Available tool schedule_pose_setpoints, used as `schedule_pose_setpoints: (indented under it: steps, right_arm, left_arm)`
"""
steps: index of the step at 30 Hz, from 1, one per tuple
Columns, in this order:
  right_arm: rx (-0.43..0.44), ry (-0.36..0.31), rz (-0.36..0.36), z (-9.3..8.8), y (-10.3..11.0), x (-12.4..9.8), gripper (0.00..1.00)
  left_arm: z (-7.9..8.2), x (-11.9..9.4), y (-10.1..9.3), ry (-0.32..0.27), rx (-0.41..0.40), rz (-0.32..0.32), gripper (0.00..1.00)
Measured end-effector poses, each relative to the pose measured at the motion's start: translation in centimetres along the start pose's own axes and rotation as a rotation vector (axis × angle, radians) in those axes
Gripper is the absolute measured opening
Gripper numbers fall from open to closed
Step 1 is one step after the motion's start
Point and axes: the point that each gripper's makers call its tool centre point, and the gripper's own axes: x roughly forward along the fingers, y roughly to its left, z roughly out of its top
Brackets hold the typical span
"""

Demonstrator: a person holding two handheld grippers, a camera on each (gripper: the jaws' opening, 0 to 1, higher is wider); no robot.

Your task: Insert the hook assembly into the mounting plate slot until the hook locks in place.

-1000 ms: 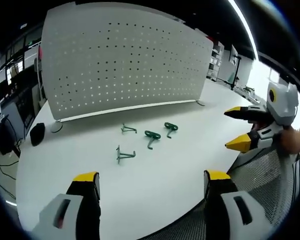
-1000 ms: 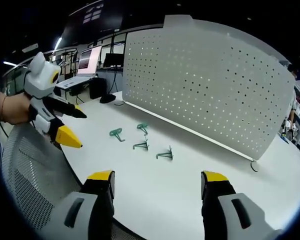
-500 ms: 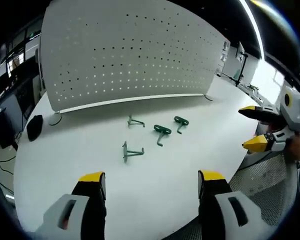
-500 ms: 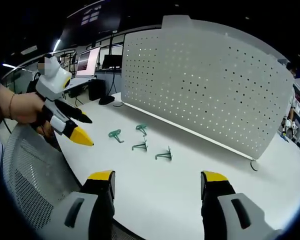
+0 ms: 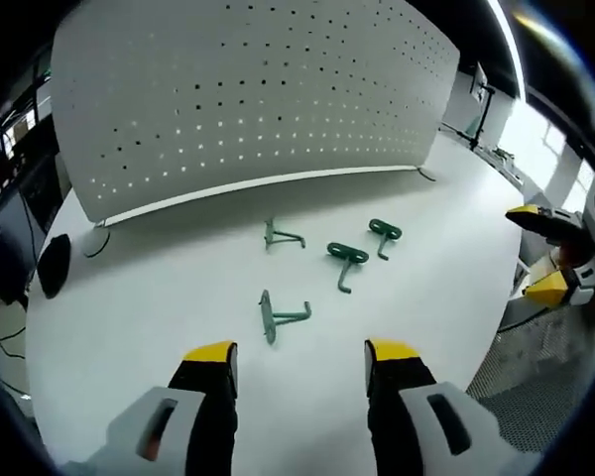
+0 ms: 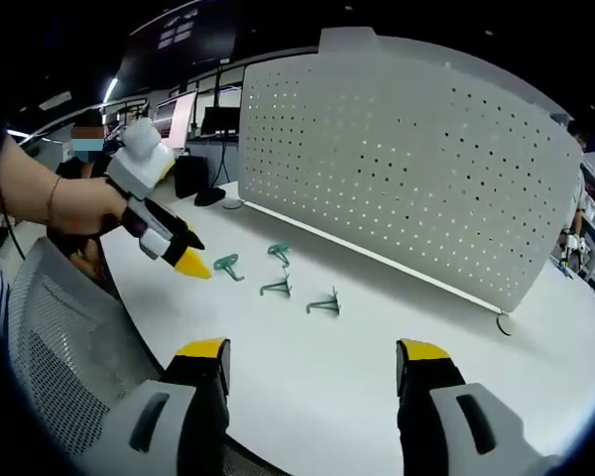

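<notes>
Ahead of the left gripper (image 5: 300, 359): four green hooks (image 5: 278, 317), loose on the table (image 5: 149, 297).
Both grippers' jaws wide, empty; none inserted in the pegboard (image 5: 248, 89); right gripper (image 6: 310, 359) idle.

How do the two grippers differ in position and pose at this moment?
The left gripper reaches out over the white table, its tips near the green hooks; the right gripper hangs back at the table's near edge. The left gripper's jaws look nearly together; the right gripper's stand wide apart. Both are empty, with yellow-tipped jaws.
</notes>
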Motion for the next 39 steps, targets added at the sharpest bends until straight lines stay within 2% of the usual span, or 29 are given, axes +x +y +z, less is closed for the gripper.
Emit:
schedule_pose_setpoints:
  steps: [14, 17, 25, 32, 39]
  right_arm:
    - [0.003, 0.013, 0.003, -0.3, 0.0, 0.1, 0.64]
    - [0.003, 0.018, 0.008, -0.4, 0.1, 0.1, 0.63]
    - [0.000, 0.025, 0.015, -0.5, 0.3, 0.1, 0.63]
    - [0.005, 0.021, 0.010, -0.4, 0.1, 0.1, 0.62]
    - [0.005, 0.019, 0.013, -0.3, 0.2, 0.1, 0.62]
  left_arm:
    - [0.5, 2.3, 1.1, 0.080, 0.029, -0.007, 0.27]
    - [0.3, 2.6, 1.3, 0.111, 0.028, -0.013, 0.25]
    - [0.2, 3.1, 1.3, 0.149, 0.019, -0.031, 0.18]
    - [-0.4, 3.4, 1.0, 0.203, 0.053, -0.048, 0.10]
    - [-0.9, 3.4, 0.8, 0.230, 0.105, -0.056, 0.04]
